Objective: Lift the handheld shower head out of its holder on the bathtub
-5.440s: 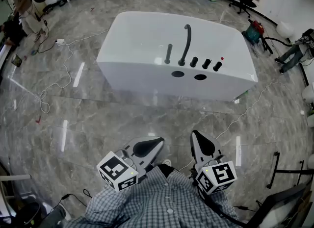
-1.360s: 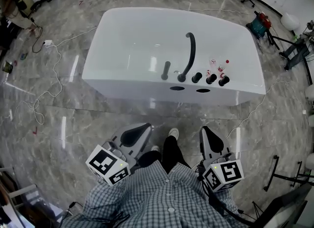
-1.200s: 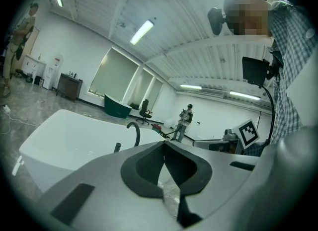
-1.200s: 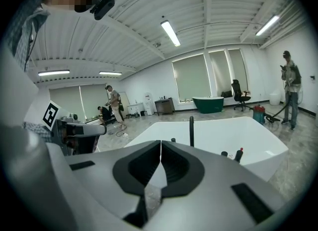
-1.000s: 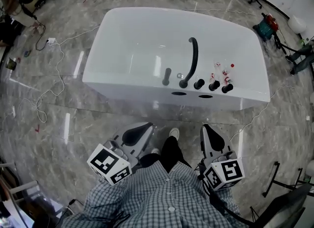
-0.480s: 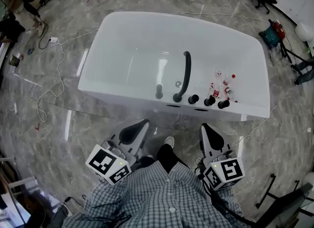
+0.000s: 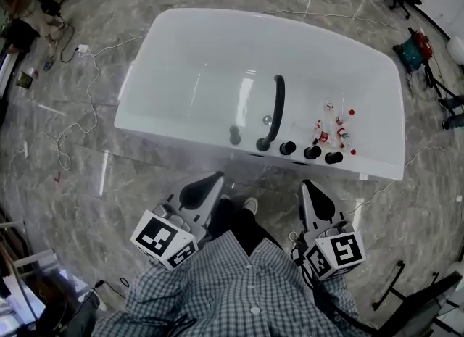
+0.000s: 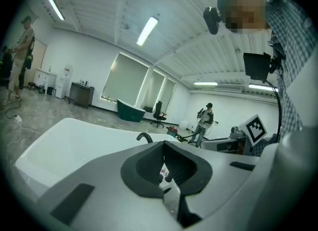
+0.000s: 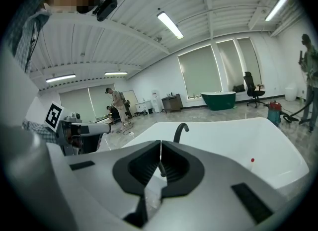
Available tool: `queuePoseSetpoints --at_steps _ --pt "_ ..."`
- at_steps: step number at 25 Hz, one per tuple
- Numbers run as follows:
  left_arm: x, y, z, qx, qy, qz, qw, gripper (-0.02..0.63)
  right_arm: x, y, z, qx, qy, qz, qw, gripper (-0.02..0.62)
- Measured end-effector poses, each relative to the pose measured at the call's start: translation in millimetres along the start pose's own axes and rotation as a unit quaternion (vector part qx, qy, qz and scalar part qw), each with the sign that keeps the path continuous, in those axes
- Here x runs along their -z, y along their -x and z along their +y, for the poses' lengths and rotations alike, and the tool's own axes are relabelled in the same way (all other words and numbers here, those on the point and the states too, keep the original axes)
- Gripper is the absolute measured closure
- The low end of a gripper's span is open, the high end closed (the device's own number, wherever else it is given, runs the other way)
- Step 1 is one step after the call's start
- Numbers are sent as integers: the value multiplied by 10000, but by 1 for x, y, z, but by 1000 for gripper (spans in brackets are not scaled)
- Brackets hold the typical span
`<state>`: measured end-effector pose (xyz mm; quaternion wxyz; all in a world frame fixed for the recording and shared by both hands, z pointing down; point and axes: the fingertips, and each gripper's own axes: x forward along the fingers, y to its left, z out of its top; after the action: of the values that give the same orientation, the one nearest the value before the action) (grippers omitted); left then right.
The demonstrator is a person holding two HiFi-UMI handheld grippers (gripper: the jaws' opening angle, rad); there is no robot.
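Far left, white cables (image 7: 72, 60) trail across the grey marble floor (image 7: 87, 183), well apart from the white bathtub (image 7: 174, 46).

The left gripper (image 7: 215, 177) is held low in front of the person's checked shirt (image 7: 232, 296), short of the tub's near wall and touching nothing. Its marker cube (image 7: 163, 240) sits at its rear. In the left gripper view, the jaws are closed tip to tip with nothing between them.

The handheld shower head (image 7: 234, 135) stands upright in its holder on the near rim of the tub, left of centre and well apart from both grippers. Just beside it to the right, a black curved spout (image 7: 274, 111) arches over the basin. Three black knobs (image 7: 312, 152) follow in a row along the same rim. Small red-capped bottles (image 7: 335, 128) lie inside the tub behind the knobs.

The right gripper (image 7: 307, 183) is level with the left one and also clear of the tub. The right gripper view shows its jaws meeting, with nothing gripped.

Far right, a teal and red machine (image 7: 415, 51) rests on the floor.
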<state>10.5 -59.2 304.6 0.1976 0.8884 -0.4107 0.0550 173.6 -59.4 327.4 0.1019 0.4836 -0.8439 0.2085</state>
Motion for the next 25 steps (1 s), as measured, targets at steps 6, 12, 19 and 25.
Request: queuePoseSetpoints --at_steps 6,12,19,25 --pt "10 -6 22 -1 13 32 10000 597 0 -20 10 -90 58 73 9999 577" --pt "20 -8 52 -13 -53 143 9999 597 9 -45 21 -68 -31 254 9996 577" --pt "37 -13 79 102 7 279 9996 597 18 -69 34 -69 -82 453 9989 577" --pt "55 -25 99 277 -88 467 9985 597 33 -86 40 -109 -65 666 9977 577"
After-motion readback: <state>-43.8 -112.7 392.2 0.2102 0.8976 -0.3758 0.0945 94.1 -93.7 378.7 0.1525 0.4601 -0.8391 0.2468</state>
